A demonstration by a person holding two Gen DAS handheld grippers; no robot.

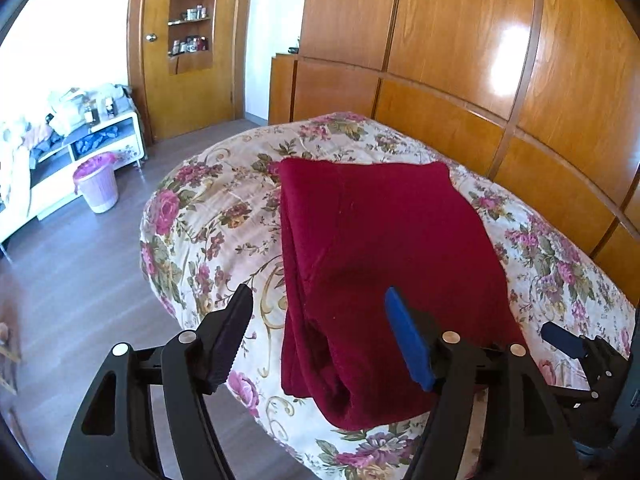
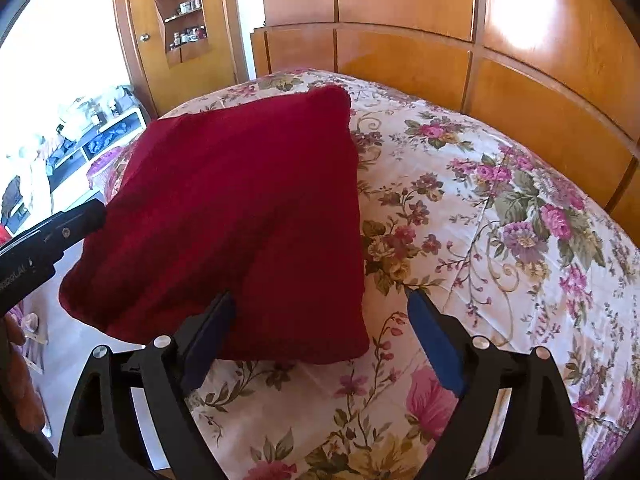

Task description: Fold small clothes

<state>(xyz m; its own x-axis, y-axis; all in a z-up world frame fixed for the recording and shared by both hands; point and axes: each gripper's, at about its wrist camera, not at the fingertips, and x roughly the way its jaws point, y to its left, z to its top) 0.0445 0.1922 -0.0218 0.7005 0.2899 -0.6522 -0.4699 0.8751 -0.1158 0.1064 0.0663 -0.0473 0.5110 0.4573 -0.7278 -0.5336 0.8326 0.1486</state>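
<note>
The red garment [image 1: 384,264] lies folded into a thick, roughly rectangular stack on the floral bedspread [image 1: 224,216], and neither gripper holds it. The left gripper [image 1: 320,340] hovers with its jaws spread wide and nothing between them, straddling the near left edge of the stack: one finger sits over the bedspread at about 8 o'clock, the other over the cloth at about 5 o'clock. This stance looks suited to closing on that layered edge or pressing it flat. In the right wrist view the right gripper [image 2: 320,340] is likewise released, its jaws parted over the near right corner of the garment [image 2: 240,216], one finger above the cloth and the other above the bare bedspread [image 2: 500,208]. The stack fills the view from 9 to 12 o'clock there, its far corner pointing up toward the wooden headboard [image 2: 540,92]. The left tool's black body enters at 9 o'clock beside the cloth. Judging by the tidy layers visible along the near edge, the fold seems mostly done, and both tools appear placed for a final fold or smoothing. A pink bin [image 1: 98,184] stands on the floor at 9 o'clock, well apart.
</note>
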